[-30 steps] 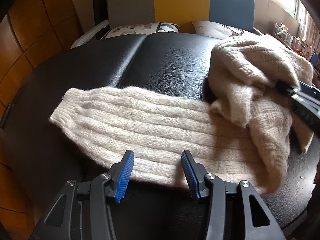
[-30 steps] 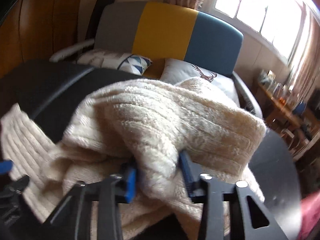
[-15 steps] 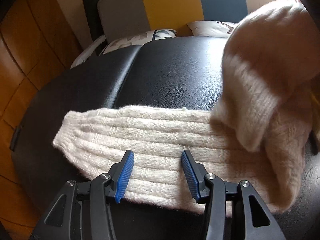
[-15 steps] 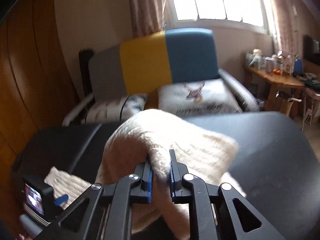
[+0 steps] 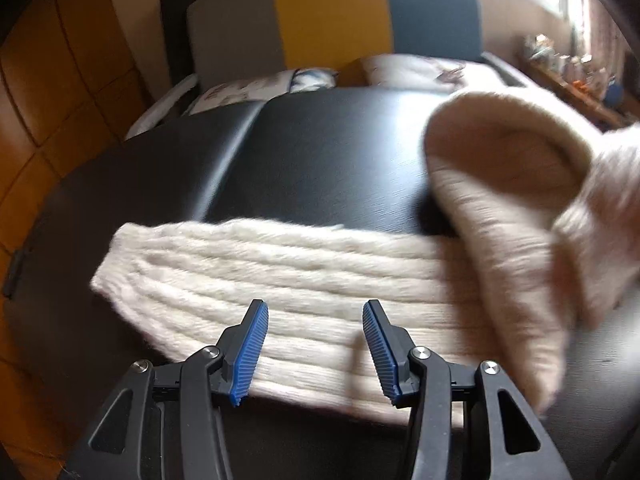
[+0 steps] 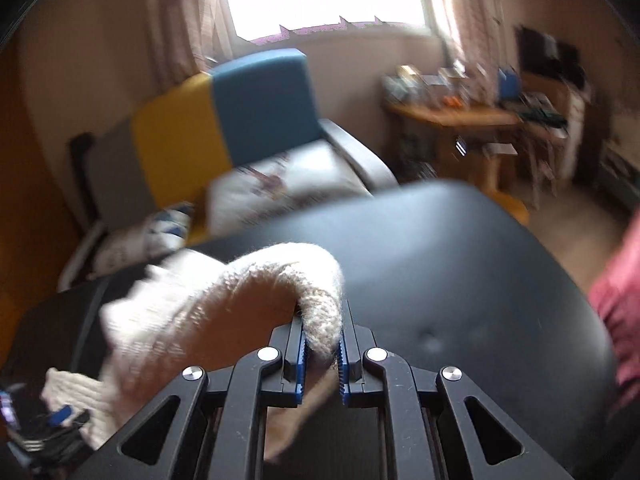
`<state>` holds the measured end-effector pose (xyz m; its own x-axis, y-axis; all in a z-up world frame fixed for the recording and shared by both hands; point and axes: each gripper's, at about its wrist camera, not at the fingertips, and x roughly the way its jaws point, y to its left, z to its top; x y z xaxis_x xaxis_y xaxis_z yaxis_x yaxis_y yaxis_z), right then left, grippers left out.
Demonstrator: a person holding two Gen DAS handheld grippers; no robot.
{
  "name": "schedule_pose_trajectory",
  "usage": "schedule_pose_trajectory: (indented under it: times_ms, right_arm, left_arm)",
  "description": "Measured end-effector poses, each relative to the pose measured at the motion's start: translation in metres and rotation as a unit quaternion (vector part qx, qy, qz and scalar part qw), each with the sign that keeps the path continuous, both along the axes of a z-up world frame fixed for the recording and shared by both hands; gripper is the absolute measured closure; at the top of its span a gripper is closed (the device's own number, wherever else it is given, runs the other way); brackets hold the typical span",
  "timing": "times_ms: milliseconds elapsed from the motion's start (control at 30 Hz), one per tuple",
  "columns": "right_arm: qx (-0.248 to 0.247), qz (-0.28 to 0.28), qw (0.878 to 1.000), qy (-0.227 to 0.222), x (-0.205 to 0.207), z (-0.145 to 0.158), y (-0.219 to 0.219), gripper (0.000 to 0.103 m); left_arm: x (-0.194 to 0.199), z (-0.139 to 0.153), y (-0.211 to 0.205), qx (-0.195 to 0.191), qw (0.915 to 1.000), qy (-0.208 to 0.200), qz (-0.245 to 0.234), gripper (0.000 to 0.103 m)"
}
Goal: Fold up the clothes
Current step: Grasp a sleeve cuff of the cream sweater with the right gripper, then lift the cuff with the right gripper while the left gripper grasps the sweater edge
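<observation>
A cream ribbed knit sweater (image 5: 304, 276) lies on a black padded table (image 5: 320, 152); one sleeve stretches flat to the left. My left gripper (image 5: 314, 344) hovers open just above the sleeve's near edge, nothing between its blue pads. The sweater's body (image 5: 520, 184) is lifted at the right, hanging as a rounded fold. My right gripper (image 6: 322, 354) is shut on an edge of the sweater (image 6: 280, 276), holding it above the table (image 6: 460, 272). The left gripper (image 6: 60, 420) shows at the lower left of the right wrist view.
A grey, yellow and blue sofa (image 5: 332, 20) with cushions (image 5: 256, 88) stands behind the table. Wooden panelling (image 5: 60, 80) is on the left. A cluttered wooden desk (image 6: 472, 116) stands at the right under a window. A pink sleeve (image 6: 620, 292) shows at the right edge.
My right gripper closed on the sweater's edge and lifted it up and to the right, opening the body into a hanging fold. My left gripper stayed open over the sleeve.
</observation>
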<state>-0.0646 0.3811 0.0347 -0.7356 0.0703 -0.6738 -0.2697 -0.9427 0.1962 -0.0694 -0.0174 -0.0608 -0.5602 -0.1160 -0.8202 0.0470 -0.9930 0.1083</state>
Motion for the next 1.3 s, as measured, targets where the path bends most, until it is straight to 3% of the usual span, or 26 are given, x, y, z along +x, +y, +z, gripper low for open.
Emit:
schedule_pose_trajectory:
  times_ms: [133,267,333,533,633,767,867,1000,1167,1300]
  right_arm:
    - [-0.041,-0.040,0.997,-0.049,0.001,-0.047,0.034,0.090]
    - [-0.066,-0.043,0.995,-0.064,0.007,-0.070,0.039,0.090]
    - [-0.076,-0.044,0.994,-0.066,0.009,-0.076,0.040,0.090]
    - [-0.084,-0.039,0.994,-0.061,0.017,-0.080,0.048,0.090]
    - [-0.072,-0.032,0.995,-0.059,0.020,-0.076,0.046,0.090]
    - [-0.068,-0.027,0.995,-0.064,0.019,-0.080,0.043,0.090]
    - [-0.071,-0.026,0.995,-0.065,0.020,-0.081,0.041,0.090]
    - [-0.077,-0.025,0.995,-0.052,0.026,-0.074,0.041,0.090]
    - [-0.060,-0.008,0.998,-0.009,0.037,-0.042,0.031,0.090]
    - [-0.036,0.010,0.999,0.024,0.043,-0.013,0.014,0.090]
  left_arm:
    - [0.006,0.011,0.025,0.032,0.9974,0.010,-0.064,0.053]
    - [-0.008,0.017,0.045,0.058,0.9926,0.009,-0.106,0.053]
    - [-0.022,0.012,0.051,0.054,0.9934,-0.005,-0.101,0.053]
    - [-0.045,-0.002,0.062,0.088,0.9912,-0.039,-0.091,0.053]
    - [-0.040,-0.002,0.059,0.133,0.9860,-0.039,-0.092,0.053]
    - [-0.040,-0.012,0.057,0.205,0.9724,-0.057,-0.095,0.053]
    - [-0.044,-0.023,0.068,0.182,0.9755,-0.063,-0.106,0.060]
    - [-0.039,-0.014,0.070,0.167,0.9777,-0.035,-0.123,0.089]
    - [-0.033,0.001,0.058,0.179,0.9756,-0.003,-0.126,0.092]
    - [-0.019,0.023,0.049,0.165,0.9754,0.036,-0.142,0.093]
